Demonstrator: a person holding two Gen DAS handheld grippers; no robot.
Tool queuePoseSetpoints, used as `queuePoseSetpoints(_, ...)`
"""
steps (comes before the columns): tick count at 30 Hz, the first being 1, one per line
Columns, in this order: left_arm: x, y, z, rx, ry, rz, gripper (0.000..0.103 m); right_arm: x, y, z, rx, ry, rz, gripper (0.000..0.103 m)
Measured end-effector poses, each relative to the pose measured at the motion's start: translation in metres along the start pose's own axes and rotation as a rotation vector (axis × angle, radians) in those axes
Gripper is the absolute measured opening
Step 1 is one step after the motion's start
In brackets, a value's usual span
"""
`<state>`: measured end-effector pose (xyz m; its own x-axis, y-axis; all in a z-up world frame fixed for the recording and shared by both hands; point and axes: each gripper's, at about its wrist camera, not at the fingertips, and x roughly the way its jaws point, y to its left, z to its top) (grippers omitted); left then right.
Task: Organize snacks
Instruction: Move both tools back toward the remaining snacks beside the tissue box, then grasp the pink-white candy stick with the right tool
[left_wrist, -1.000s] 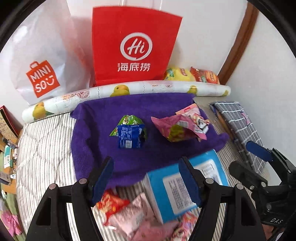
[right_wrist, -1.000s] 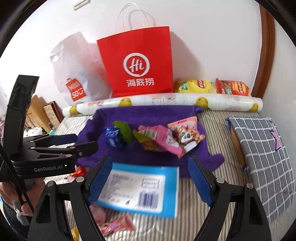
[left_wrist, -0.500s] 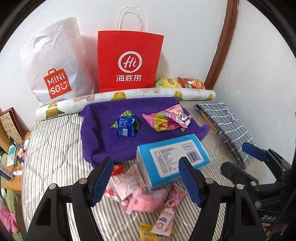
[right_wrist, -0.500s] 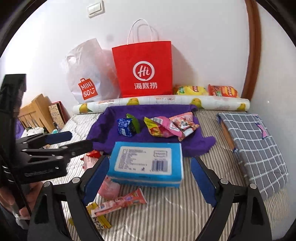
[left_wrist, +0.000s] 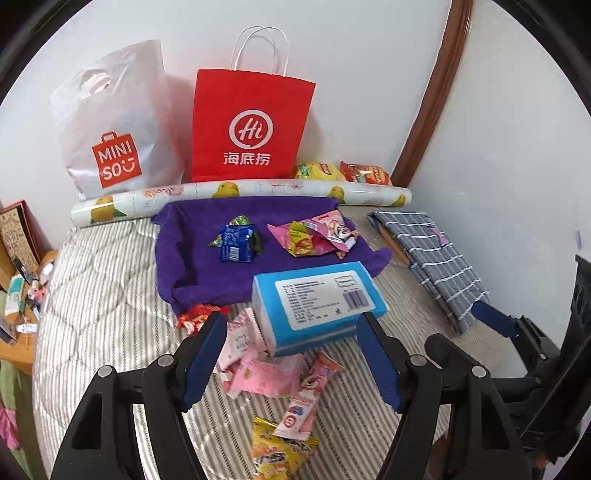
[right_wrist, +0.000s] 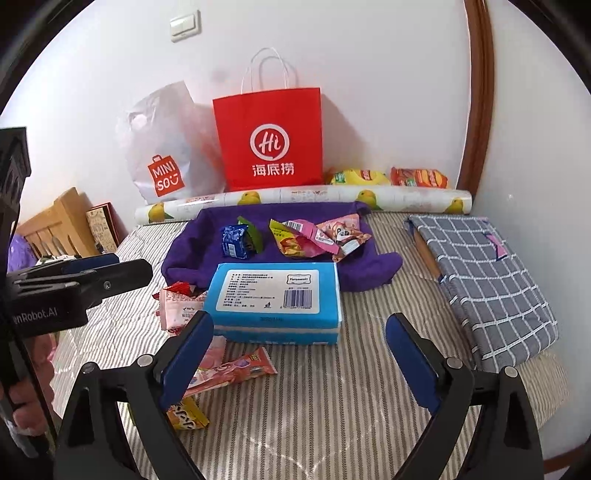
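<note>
Two grippers are hanging over a striped bed (right_wrist: 332, 398), and both are holding nothing. The left gripper (left_wrist: 291, 354) is keeping its blue fingers wide apart. The right gripper (right_wrist: 299, 354) is keeping its fingers wide apart too.

A blue box (right_wrist: 275, 295) is lying on the bed, just in front of both grippers. Its far edge is sitting on a purple towel (left_wrist: 192, 251). A blue snack pack (left_wrist: 236, 249) and a pink snack pack (left_wrist: 314, 240) are resting on the towel. More pink snack packs (left_wrist: 258, 369) are lying in a heap beside the box, and a yellow snack pack (left_wrist: 277, 450) is lying closest to the camera. A red paper bag (right_wrist: 269, 144) and a white plastic bag (right_wrist: 166, 155) are leaning on the wall at the back.
</note>
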<state>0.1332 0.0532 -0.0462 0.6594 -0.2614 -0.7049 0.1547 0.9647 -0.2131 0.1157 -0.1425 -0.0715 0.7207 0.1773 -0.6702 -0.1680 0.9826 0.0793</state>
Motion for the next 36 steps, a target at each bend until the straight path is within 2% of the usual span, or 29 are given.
queuePoseSetpoints(7, 0.003, 0.011, -0.007, -0.041, -0.002, 0.018, 0.071, 0.003, 0.000, -0.008, -0.004, -0.005, 0.016, 0.093)
queuePoseSetpoints(13, 0.008, 0.031, -0.013, -0.072, 0.030, 0.057, 0.071, 0.032, 0.005, -0.020, 0.008, 0.106, 0.049, 0.093)
queuePoseSetpoints(15, 0.011, 0.038, -0.014, -0.080, 0.051, 0.071, 0.071, 0.044, 0.006, -0.025, 0.042, 0.157, 0.089, 0.093)
queuePoseSetpoints(18, 0.013, 0.049, -0.017, -0.105, 0.076, 0.051, 0.071, 0.063, 0.013, -0.033, 0.093, 0.228, 0.153, 0.080)
queuePoseSetpoints(20, 0.014, 0.055, -0.019, -0.110, 0.076, 0.064, 0.071, 0.072, 0.019, -0.038, 0.106, 0.253, 0.160, 0.068)
queuePoseSetpoints(22, 0.014, 0.060, -0.021, -0.110, 0.077, 0.069, 0.071, 0.082, 0.028, -0.041, 0.111, 0.287, 0.177, 0.063)
queuePoseSetpoints(29, 0.019, 0.080, -0.022, -0.175, 0.083, 0.028, 0.071, 0.103, 0.050, -0.041, 0.131, 0.357, 0.211, 0.061)
queuePoseSetpoints(36, 0.021, 0.085, -0.028, -0.162, 0.112, 0.033, 0.071, 0.126, 0.063, -0.053, 0.142, 0.436, 0.175, 0.059)
